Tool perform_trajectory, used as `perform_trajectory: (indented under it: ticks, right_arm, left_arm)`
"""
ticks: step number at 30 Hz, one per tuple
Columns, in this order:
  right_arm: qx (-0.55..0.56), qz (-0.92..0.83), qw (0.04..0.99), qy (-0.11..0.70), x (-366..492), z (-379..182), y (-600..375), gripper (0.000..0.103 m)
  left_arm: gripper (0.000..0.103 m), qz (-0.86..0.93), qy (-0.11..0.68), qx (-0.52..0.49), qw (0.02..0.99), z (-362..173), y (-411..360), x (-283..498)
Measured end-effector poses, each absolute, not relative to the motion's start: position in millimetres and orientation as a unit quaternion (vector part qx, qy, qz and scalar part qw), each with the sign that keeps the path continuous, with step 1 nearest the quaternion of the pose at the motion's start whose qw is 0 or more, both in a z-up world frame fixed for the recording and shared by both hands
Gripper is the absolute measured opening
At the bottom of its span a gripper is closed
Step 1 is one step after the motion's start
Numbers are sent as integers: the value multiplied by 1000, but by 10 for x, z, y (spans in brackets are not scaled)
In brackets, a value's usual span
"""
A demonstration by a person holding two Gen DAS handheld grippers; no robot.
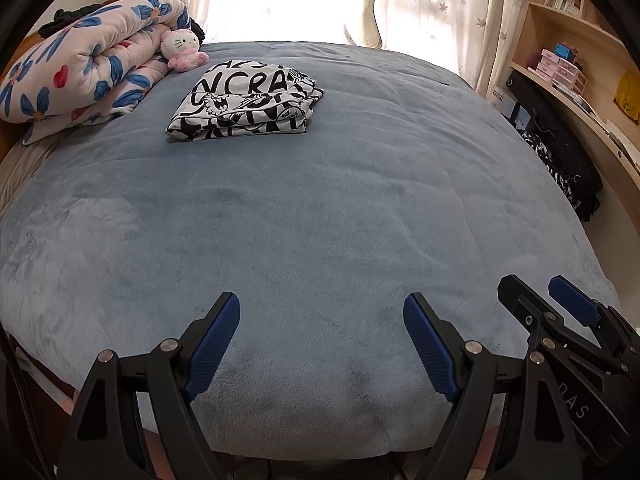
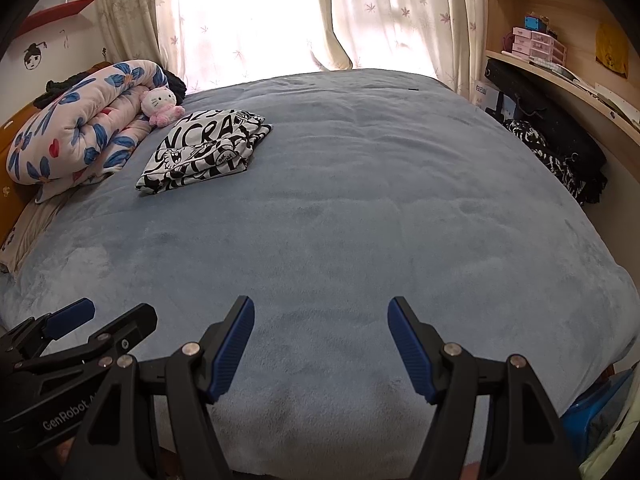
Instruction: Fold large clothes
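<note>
Covering nearly the whole scene, a blue-grey fleece blanket (image 1: pixel 320 208) lies spread over the bed, its near edge hanging just below both grippers. Behind it, pale leaf-print curtains (image 1: pixel 420 4) hang across a bright window, and wooden shelves (image 2: pixel 560 60) with small pink drawer boxes run along the right wall, a dark heap of cloth (image 2: pixel 560 156) piled beneath them. At the far left of the bed sits a rolled floral quilt (image 1: pixel 80 68), pink with blue flowers. Just to its right, on the blanket and well away from both tools, rests the folded black-and-white garment (image 1: pixel 248 100), a neat rectangle printed with large letters. A white-and-pink plush cat (image 1: pixel 182 48) leans against the quilt, near the garment's far corner. The left gripper (image 1: pixel 320 344) hovers over the blanket's near edge with its blue pads spread wide, holding nothing. The right gripper (image 2: pixel 320 344) hangs just beside it, fingers likewise apart and empty.
</note>
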State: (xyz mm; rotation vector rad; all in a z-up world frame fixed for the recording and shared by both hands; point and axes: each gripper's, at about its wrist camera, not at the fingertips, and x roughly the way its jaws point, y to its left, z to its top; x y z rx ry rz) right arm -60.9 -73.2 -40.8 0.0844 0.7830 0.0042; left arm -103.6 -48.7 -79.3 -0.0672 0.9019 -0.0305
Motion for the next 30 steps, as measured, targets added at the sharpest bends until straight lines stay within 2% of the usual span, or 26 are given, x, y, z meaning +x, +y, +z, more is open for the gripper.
perform_trajectory:
  ticks: [30]
  right_arm:
    - [36,4,915,401,-548,-519,-624,70]
  left_arm:
    - [83,-9,448,-37,893,-907,-426,-978]
